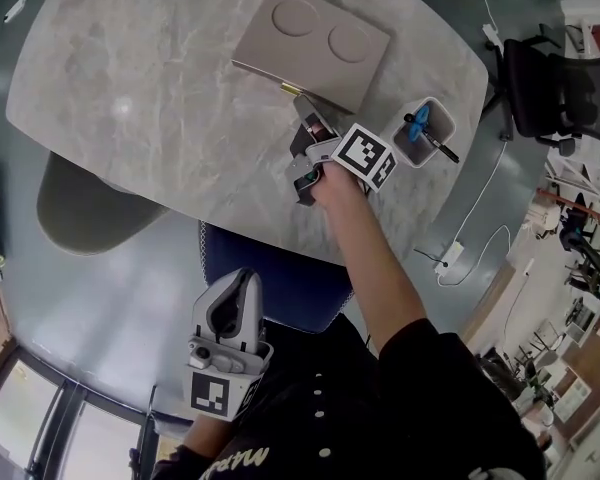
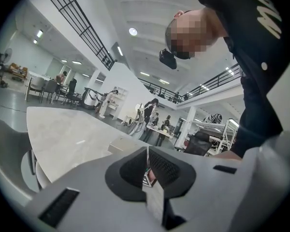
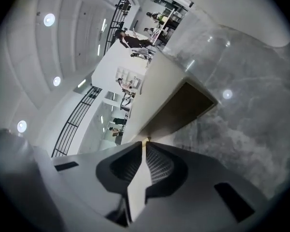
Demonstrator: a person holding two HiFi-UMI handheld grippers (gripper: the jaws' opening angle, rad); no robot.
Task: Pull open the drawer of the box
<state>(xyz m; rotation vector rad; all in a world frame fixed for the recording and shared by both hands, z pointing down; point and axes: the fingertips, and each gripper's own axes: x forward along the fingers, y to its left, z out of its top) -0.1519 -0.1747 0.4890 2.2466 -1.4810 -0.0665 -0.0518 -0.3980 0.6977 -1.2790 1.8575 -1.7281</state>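
Note:
A flat beige box (image 1: 310,40) with two round dents in its lid lies on the marble table (image 1: 130,98). A small gold pull tab (image 1: 290,88) sticks out of its near edge. My right gripper (image 1: 305,108) points at that edge. In the right gripper view the box (image 3: 154,91) shows its brown drawer front (image 3: 176,111), and the gold tab (image 3: 145,139) sits right at the tips of my right gripper (image 3: 144,144). Only a narrow slit parts the jaws, and no grip on the tab shows. My left gripper (image 1: 243,280) hangs off the table near my body, its jaws (image 2: 147,151) together and empty.
A grey pen holder (image 1: 425,133) with a blue-handled tool and a black pen stands just right of my right hand. A blue chair (image 1: 280,278) sits under the table's near edge, a grey chair (image 1: 90,208) at the left. A white cable (image 1: 480,218) lies on the floor.

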